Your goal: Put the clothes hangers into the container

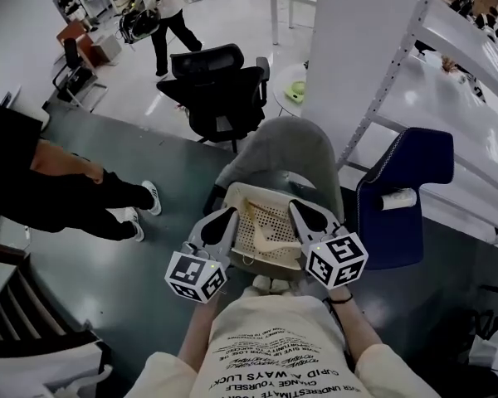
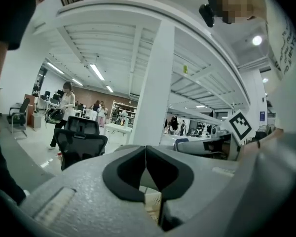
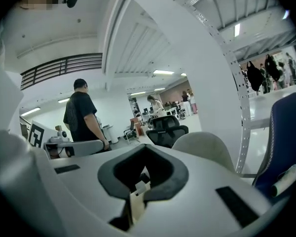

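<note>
Dark floor [image 1: 108,276] carries grey chair [image 1: 286,149], blue chair [image 1: 417,160] and black office chair [image 1: 220,94]; white roll [image 1: 396,199] lies on blue seat; cream basket [image 1: 264,222] above grey seat, contact indeterminable

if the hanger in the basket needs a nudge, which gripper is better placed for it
Right, probably. The hanger lies toward the right side of the basket, close under the right gripper. The left gripper sits at the opposite rim. Both have their jaws together.
</note>
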`<state>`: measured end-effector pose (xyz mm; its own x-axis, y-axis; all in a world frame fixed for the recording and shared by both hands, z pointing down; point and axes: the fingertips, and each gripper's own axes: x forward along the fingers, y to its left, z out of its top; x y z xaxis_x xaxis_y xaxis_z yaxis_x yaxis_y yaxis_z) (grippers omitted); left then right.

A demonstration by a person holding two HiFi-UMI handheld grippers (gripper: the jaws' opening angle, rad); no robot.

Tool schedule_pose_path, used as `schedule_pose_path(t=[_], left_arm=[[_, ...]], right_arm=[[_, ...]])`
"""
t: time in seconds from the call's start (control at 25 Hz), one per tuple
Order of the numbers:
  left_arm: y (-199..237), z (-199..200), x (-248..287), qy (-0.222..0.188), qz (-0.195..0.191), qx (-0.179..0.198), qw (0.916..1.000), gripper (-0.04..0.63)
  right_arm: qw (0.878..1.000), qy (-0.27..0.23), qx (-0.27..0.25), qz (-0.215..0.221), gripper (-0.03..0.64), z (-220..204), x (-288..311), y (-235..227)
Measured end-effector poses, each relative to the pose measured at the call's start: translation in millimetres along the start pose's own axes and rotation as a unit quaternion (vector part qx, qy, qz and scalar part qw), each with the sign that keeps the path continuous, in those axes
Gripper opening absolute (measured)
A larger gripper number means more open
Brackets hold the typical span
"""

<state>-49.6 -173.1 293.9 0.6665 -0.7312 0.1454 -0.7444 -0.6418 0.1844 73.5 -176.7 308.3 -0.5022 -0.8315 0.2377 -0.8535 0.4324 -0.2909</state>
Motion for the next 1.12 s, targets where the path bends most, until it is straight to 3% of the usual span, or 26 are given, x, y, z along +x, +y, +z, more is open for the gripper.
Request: schedule_pose_path(t=[0.48,1.12], left_arm=[[5.3,23.9,-6.8,-0.024,0.021,0.018,0.9993,0.023],[16.3,32.7,-10.0,-0.028,0.046,0.022,0.9983,0.023]], right_arm=[[0.999,-0.039,-0.008,-0.023,0.002,31.1,-18.6,-8.1],[0.998,-0.044,-0.022,-0.039,0.002,35.2,-25.7,-20.2]])
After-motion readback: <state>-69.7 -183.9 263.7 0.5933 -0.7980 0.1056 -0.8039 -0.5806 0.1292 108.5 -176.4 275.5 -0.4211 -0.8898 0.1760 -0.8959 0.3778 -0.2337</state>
